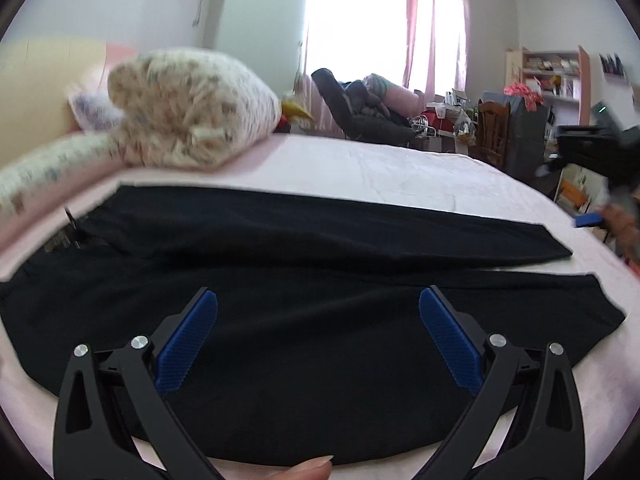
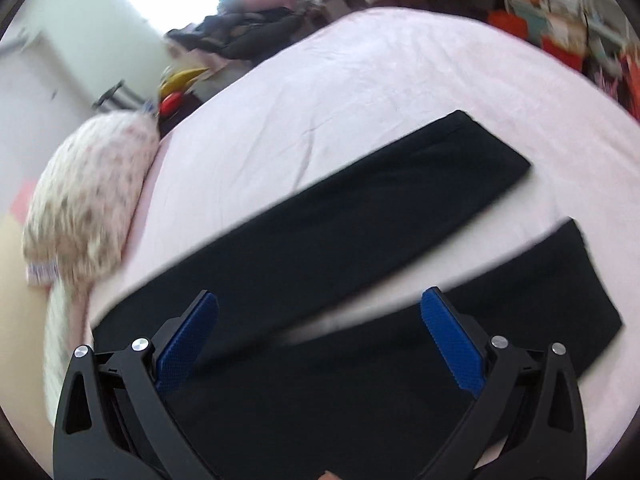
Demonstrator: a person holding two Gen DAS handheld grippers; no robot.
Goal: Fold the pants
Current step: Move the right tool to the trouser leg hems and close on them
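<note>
The black pants [image 1: 304, 240] are lying flat on the pink bed sheet [image 1: 384, 168], with the two legs spread apart in a narrow V and a strip of sheet showing between them. The floral pillow [image 1: 188, 112] is resting on the sheet just beyond the waist end of the pants.

The left gripper [image 1: 318, 304] is hovering over the near leg of the pants, its jaws standing wide apart and gripping nothing. A fingertip [image 1: 312, 468] is showing at the bottom edge of the left wrist view.

The right gripper [image 2: 319, 304] is hanging over the pants where the two legs diverge, its jaws likewise spread wide and empty. In the left wrist view it is appearing beyond the hem end of the pants.
</note>
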